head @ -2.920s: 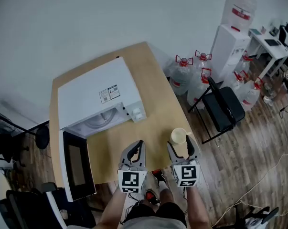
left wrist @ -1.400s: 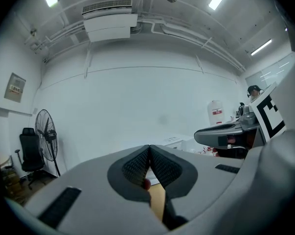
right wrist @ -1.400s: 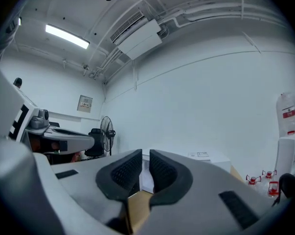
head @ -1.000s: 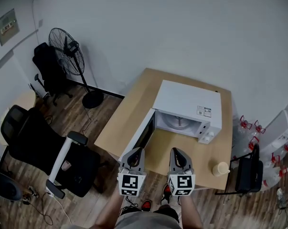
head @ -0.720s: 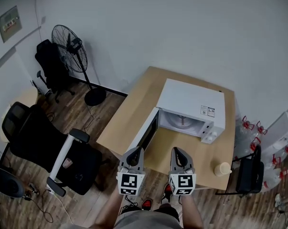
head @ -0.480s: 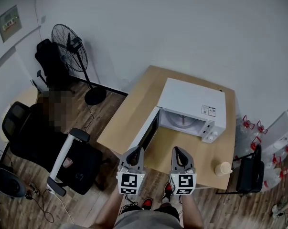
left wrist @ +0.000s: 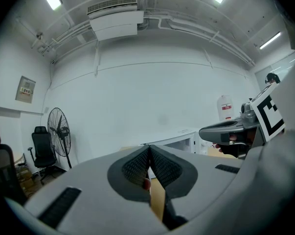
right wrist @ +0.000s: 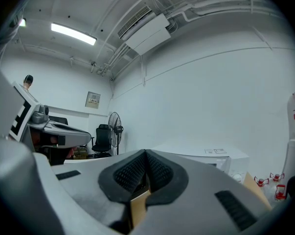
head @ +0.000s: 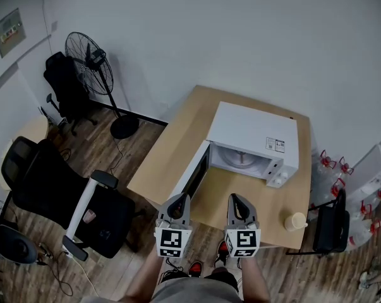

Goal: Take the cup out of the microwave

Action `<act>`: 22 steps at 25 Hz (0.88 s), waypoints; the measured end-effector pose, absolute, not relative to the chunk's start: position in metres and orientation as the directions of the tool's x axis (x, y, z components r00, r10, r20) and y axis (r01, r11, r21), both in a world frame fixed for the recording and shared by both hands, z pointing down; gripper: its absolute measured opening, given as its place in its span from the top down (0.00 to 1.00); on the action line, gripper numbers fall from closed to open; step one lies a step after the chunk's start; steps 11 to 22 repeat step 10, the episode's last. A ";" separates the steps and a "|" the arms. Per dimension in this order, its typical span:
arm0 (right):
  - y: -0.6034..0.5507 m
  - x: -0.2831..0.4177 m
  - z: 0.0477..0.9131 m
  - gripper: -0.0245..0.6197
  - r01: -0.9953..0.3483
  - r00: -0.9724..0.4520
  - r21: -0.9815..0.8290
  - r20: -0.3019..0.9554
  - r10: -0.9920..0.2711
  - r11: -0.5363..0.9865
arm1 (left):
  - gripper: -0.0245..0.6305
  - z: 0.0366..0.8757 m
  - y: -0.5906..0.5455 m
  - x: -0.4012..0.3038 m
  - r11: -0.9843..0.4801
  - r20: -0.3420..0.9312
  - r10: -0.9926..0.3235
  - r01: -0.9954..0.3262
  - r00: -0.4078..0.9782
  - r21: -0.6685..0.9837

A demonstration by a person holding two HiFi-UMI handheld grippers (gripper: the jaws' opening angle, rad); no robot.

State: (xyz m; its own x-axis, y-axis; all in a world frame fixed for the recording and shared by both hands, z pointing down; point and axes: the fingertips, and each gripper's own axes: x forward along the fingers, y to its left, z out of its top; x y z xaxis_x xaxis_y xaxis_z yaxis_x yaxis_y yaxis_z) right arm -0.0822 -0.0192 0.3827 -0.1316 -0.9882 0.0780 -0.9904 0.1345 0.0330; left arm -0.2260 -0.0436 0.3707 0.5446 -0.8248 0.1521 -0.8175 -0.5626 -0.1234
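1. Far left, a fan point(head: 89, 57) and an office chair point(head: 51, 191) stand on the wood floor, well apart from the table point(head: 172, 145).
2. The door point(head: 191, 177) hangs wide open on the left side of the microwave point(head: 256, 131), reaching toward the table's near edge.
3. The left gripper point(head: 177, 201) hovers at the near edge of the table, just right of the door's free end. In its own view the left gripper's pads point(left wrist: 137, 166) are pressed together at the tip with nothing between them.
4. The microwave cavity faces near. Its pale turntable point(head: 241, 160) shows, and I see no cup on it.
5. The right gripper point(head: 235, 201) is level with the left one and near it. In its own view its pads point(right wrist: 132, 173) also meet, pinching nothing.
6. The cup point(head: 296, 221) stands upright on the table's near right corner, right of the right gripper and apart from it. It is outside the microwave, so the task looks done or nearly so.
7. How the cup would handle: it is small and pale, so probably light. Its material cannot be told. If it is thin-walled, a hard pinch could dent it, and a push low on the side could slide it off the corner. The safest hold would be across the wall at mid-height, jaws spread first and closed gently.
8. Far right, water bottles point(head: 332, 168) sit on the floor.
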 end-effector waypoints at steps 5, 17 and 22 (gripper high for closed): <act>-0.020 -0.082 0.383 0.94 -0.990 -0.133 0.025 0.077 -0.988 0.136 | 0.93 0.373 -0.045 -0.224 -0.566 0.156 -0.822 -0.815 0.548 -0.123; -0.020 -0.081 0.385 0.94 -0.991 -0.131 0.026 0.080 -0.988 0.133 | 0.93 0.373 -0.045 -0.224 -0.567 0.156 -0.822 -0.815 0.548 -0.122; -0.020 -0.081 0.385 0.94 -0.991 -0.131 0.026 0.080 -0.988 0.133 | 0.93 0.373 -0.045 -0.224 -0.567 0.156 -0.822 -0.815 0.548 -0.122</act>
